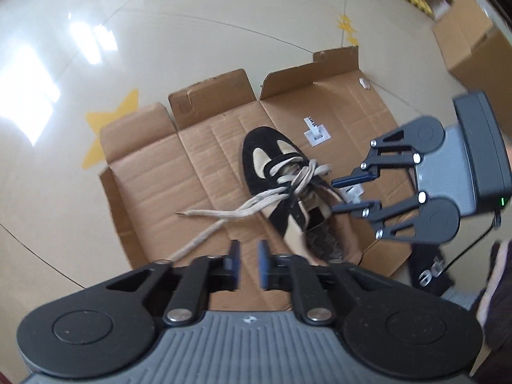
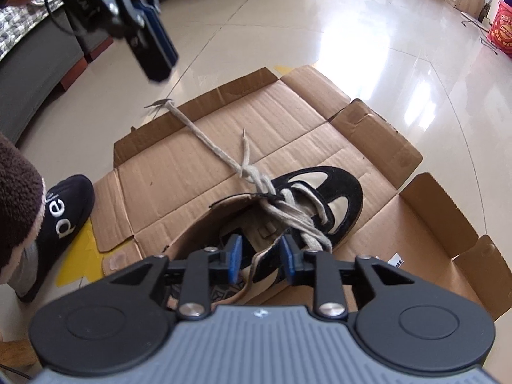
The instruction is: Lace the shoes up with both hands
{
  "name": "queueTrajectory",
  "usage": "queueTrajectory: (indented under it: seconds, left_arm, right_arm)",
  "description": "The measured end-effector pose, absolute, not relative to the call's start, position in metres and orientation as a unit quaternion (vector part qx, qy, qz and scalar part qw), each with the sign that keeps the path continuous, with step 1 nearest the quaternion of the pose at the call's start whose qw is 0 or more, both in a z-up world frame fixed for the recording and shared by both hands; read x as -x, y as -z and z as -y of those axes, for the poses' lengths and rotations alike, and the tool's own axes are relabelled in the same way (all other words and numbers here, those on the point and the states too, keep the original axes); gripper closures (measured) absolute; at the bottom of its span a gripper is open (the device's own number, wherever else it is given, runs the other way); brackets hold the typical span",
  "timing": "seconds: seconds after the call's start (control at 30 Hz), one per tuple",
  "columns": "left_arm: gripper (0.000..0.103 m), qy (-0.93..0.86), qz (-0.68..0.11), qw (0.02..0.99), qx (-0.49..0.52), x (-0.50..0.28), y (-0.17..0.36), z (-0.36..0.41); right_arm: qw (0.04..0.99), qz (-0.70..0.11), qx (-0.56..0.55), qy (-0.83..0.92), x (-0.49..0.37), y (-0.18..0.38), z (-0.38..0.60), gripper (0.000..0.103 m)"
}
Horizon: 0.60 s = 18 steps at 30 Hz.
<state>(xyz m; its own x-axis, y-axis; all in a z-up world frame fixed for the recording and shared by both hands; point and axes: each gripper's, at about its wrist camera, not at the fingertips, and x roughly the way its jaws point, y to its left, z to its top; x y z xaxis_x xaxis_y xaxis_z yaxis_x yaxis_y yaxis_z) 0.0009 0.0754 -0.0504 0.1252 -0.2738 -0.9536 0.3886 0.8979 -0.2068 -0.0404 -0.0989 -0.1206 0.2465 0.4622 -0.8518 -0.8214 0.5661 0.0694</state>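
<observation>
A black and tan shoe (image 1: pixel 281 192) lies on flattened cardboard (image 1: pixel 166 172); it also shows in the right wrist view (image 2: pixel 336 198). Its beige laces (image 1: pixel 297 176) are knotted over the tongue, and two loose ends (image 1: pixel 217 214) trail to the left, also seen trailing away in the right wrist view (image 2: pixel 204 137). My left gripper (image 1: pixel 249 264) is open and empty, hovering near the shoe's heel side. My right gripper (image 2: pixel 260 257) is open, straddling the shoe's collar; it shows in the left wrist view (image 1: pixel 344 195) beside the shoe's opening. The left gripper (image 2: pixel 156 54) hangs above in the right wrist view.
The cardboard (image 2: pixel 320 118) lies on a glossy tiled floor with yellow star stickers (image 1: pixel 108 124). A person's dark slipper (image 2: pixel 60 220) stands at the cardboard's edge. A closed cardboard box (image 1: pixel 473 44) sits further off. A red bag (image 2: pixel 500 25) stands far away.
</observation>
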Motion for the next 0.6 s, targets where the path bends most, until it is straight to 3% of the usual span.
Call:
queueTrajectory:
  seconds: [0.3,0.5,0.6]
  left_arm:
    - [0.051,0.150,-0.650,0.722,0.186,-0.020,0.105,-0.101]
    - [0.051,0.158,-0.633,0.728,0.212,-0.006,0.134,-0.093]
    - [0.051,0.141,-0.621,0.707,0.308,-0.002,0.156,-0.103]
  right_arm:
    - [0.774,-0.438,0.185,-0.417,0.028,0.116,0.098,0.077]
    - [0.770,-0.446,0.187,-0.417,0.024,0.119,0.094,0.085]
    - [0.768,-0.449,0.188,-0.417,0.022,0.121,0.091,0.085]
